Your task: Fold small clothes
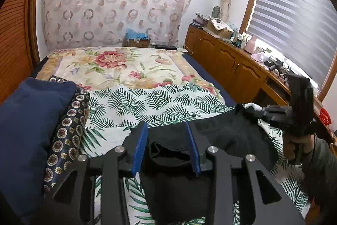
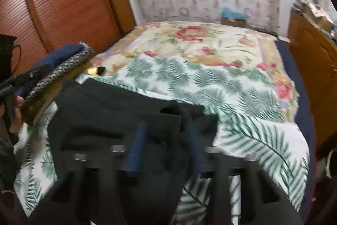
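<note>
Black garment [image 1: 221,134] lies between parted left claw [image 1: 166,147]; right claw [image 2: 166,147] state unclear.

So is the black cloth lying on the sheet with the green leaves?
Yes, the black garment is spread flat on the white palm-leaf sheet that covers the near end of the bed.

Garment [image 1: 231,132] on bedspread [image 1: 160,102], folded stack [image 1: 31,123] probably touching its left.
</note>
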`<state>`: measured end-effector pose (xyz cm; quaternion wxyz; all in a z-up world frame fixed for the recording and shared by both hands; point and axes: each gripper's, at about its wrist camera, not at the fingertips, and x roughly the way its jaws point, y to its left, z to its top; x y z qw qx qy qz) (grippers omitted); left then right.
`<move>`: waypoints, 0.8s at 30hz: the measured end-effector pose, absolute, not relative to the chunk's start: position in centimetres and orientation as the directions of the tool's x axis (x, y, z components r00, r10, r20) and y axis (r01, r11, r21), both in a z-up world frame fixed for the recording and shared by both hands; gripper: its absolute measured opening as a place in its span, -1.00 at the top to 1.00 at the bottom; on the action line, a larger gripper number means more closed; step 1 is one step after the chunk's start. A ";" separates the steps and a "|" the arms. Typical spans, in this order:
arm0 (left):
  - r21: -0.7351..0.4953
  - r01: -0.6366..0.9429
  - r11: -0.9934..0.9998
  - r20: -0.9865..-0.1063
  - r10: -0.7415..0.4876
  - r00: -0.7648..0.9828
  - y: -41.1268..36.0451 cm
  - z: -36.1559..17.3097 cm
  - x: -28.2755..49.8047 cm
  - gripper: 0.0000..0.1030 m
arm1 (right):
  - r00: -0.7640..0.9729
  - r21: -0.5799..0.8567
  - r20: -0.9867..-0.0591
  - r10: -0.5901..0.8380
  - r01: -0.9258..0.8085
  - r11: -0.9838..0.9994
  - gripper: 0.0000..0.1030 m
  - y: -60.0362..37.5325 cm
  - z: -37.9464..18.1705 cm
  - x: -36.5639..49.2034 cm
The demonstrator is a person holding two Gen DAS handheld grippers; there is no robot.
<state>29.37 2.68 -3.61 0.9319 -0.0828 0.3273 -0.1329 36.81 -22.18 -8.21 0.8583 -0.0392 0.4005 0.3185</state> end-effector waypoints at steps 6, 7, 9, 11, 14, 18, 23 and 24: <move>-0.245 0.193 0.950 -0.610 -0.306 0.731 2.5 -4.3 29.7 0.28 | 0.631 0.167 -0.641 0.437 -0.441 0.882 0.92 -24.3 -6.4 37.6; -0.242 0.190 0.952 -0.619 -0.302 0.725 2.5 -4.5 29.9 0.27 | 0.642 0.148 -0.656 0.396 -0.405 0.902 0.92 -24.6 -6.8 38.0; -0.235 0.178 0.956 -0.642 -0.290 0.710 2.3 -5.0 30.3 0.27 | 0.625 0.136 -0.684 0.375 -0.396 0.908 0.92 -24.4 -7.5 38.3; -0.247 0.176 0.953 -0.665 -0.299 0.684 2.1 -5.6 31.1 0.27 | 0.623 0.133 -0.686 0.376 -0.401 0.906 0.92 -24.2 -7.8 38.3; -0.227 0.166 0.960 -0.705 -0.280 0.652 1.6 -6.2 32.7 0.27 | 0.623 0.145 -0.677 0.392 -0.410 0.900 0.91 -24.2 -7.7 38.3; -0.181 0.137 0.974 -0.752 -0.227 0.619 1.0 -7.1 35.3 0.27 | 0.617 0.175 -0.667 0.417 -0.415 0.893 0.90 -24.6 -8.2 38.6; -0.237 0.153 0.959 -0.783 -0.282 0.554 0.3 -9.3 36.8 0.27 | 0.611 0.188 -0.659 0.439 -0.431 0.882 0.90 -24.8 -8.1 38.4; -0.239 0.161 0.957 -0.780 -0.288 0.555 0.2 -9.4 36.7 0.29 | 0.610 0.193 -0.656 0.444 -0.434 0.880 0.90 -24.9 -8.1 38.4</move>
